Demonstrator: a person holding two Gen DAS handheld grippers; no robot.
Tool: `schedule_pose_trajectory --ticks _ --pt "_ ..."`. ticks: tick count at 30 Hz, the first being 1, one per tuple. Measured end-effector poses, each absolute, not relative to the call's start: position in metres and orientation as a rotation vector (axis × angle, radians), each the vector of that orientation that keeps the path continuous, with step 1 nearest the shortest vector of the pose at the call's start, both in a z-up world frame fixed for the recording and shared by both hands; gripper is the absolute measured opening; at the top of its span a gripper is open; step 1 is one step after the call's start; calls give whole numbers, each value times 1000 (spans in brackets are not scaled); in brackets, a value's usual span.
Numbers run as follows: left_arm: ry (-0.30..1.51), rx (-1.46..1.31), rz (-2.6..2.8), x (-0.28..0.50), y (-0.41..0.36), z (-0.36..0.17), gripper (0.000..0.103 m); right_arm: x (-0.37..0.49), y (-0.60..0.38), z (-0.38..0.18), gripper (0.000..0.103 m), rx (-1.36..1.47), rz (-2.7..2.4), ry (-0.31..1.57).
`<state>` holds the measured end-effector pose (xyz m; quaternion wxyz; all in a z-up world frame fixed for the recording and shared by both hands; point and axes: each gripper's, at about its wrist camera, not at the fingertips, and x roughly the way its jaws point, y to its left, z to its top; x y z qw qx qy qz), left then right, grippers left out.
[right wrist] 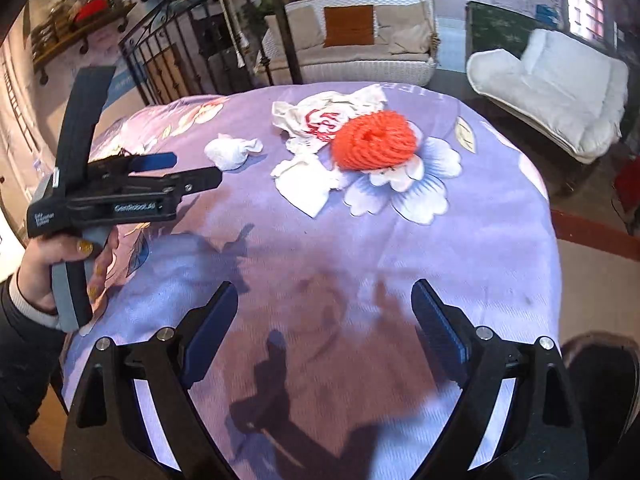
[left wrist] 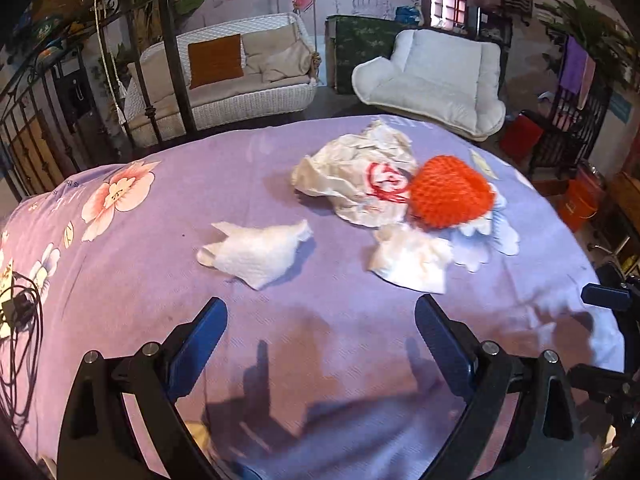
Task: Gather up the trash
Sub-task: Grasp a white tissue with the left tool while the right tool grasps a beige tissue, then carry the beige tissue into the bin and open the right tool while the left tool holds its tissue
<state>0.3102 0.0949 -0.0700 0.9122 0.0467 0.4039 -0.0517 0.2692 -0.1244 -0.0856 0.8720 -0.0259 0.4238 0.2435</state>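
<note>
Trash lies on a purple flowered tablecloth (left wrist: 160,264). A crumpled white tissue (left wrist: 254,252) lies left of centre. A second tissue (left wrist: 412,260) lies to its right. Behind them sit a crumpled white wrapper with red print (left wrist: 360,176) and an orange foam net (left wrist: 450,192). My left gripper (left wrist: 320,320) is open and empty, short of the tissues. In the right wrist view the tissues (right wrist: 232,152) (right wrist: 304,184), wrapper (right wrist: 320,118) and net (right wrist: 374,146) lie ahead. My right gripper (right wrist: 324,308) is open and empty. The left gripper (right wrist: 192,170) shows there, held at the left.
A black cable bundle (left wrist: 20,320) lies at the table's left edge. Past the table stand a wicker swing sofa (left wrist: 224,76), a white cushioned chair (left wrist: 436,80) and a black iron railing (left wrist: 36,92). Orange buckets (left wrist: 576,204) stand on the floor at right.
</note>
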Motion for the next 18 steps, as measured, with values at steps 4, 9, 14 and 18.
schedule_pose_trajectory --ticks 4,9,14,18 --pt "894 138 -70 354 111 -82 94 312 -83 -93 88 -132 564 940" --pt "941 164 -53 383 116 -96 79 354 -54 -107 83 -223 549 989" --pt "939 126 -65 384 117 -96 50 373 -39 -118 61 -267 560 1033" --pt "915 112 -77 374 115 -91 41 371 -37 -120 28 -248 577 1041"
